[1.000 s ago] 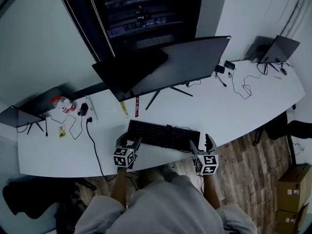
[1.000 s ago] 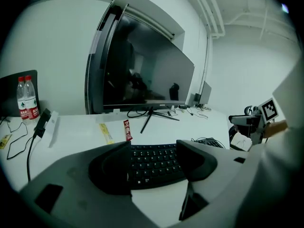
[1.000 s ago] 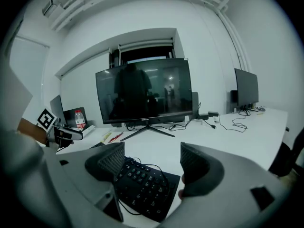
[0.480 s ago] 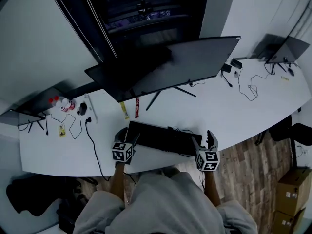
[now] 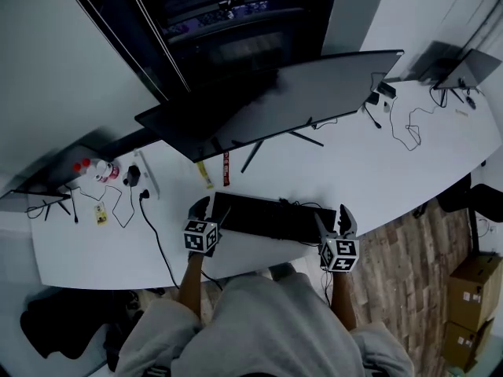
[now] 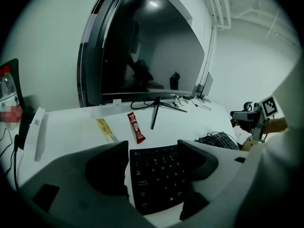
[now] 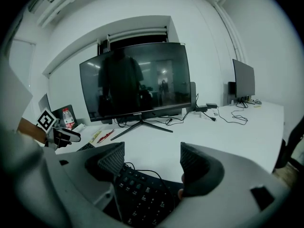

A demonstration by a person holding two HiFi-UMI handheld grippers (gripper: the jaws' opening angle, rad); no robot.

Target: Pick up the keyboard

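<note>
Tongs on both sides have come forward and down over the last second. From the head view they hung at the near edge of the white surface (image 5: 377,171), short of the keyboard (image 5: 271,218); now each one sits over an end of it. The left tongs (image 5: 209,212) have also just been opening a little wider, with the keyboard's left end between the jaws.

In the left gripper view, the left tongs (image 6: 153,151) stand well apart and the black keys of the keyboard (image 6: 159,177) fill the gap; neither pad presses on it. In the right gripper view, the right tongs (image 7: 149,160) are likewise spread, with the right end of the keyboard (image 7: 142,198) and its cable (image 7: 137,167) below and between the jaws, again untouched.

The keyboard lies flat on the surface, in front of the monitor (image 5: 275,100) and just nearer than the red snack bar (image 6: 135,126). I judge the reach nearly done and the grasp not begun: the tongs look lined up for a two-ended pickup, and what remains is to settle lower, close on each end and lift evenly.

Both forearms (image 5: 192,277) run forward from the body, roughly parallel, one per end. The right tongs (image 5: 333,220) and the left tongs alike slope down toward the surface, not pointing straight at it.
</note>
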